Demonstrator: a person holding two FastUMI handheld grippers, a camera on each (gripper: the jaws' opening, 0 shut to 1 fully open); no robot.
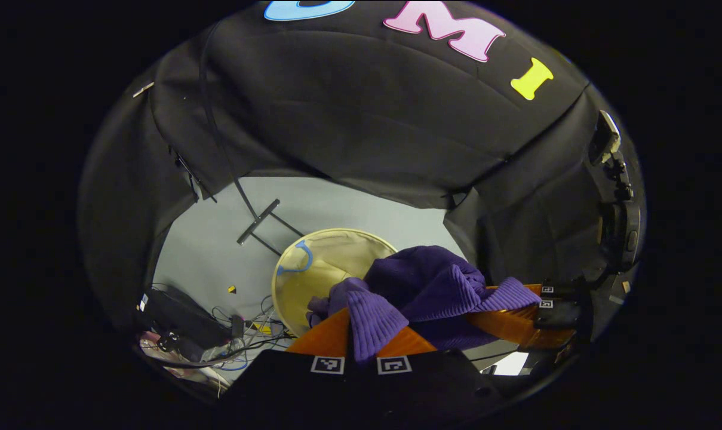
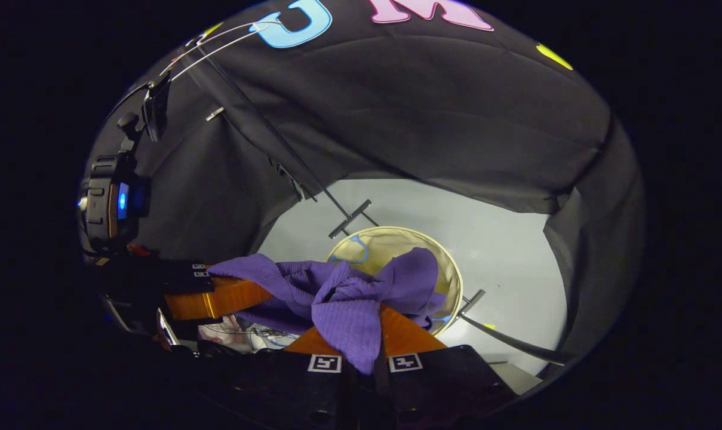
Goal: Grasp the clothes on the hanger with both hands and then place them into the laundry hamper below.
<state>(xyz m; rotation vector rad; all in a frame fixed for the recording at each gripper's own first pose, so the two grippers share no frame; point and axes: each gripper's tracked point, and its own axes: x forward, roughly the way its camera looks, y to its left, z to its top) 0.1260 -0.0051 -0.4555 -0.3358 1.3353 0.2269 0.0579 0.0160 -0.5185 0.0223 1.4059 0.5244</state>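
At lower centre of both views, left gripper [image 1: 361, 334] and right gripper [image 2: 363, 334] are each pinching the purple garment [image 1: 420, 286], off its hanger, above the hamper [image 1: 319, 269] at mid-frame; lowering and release remaining.

Dim, sharp centre, fisheye-warped edges

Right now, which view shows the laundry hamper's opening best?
The left gripper view: the laundry hamper shows most of its round rim and pale inside beside the purple garment. In the right gripper view the garment hides more of the hamper.
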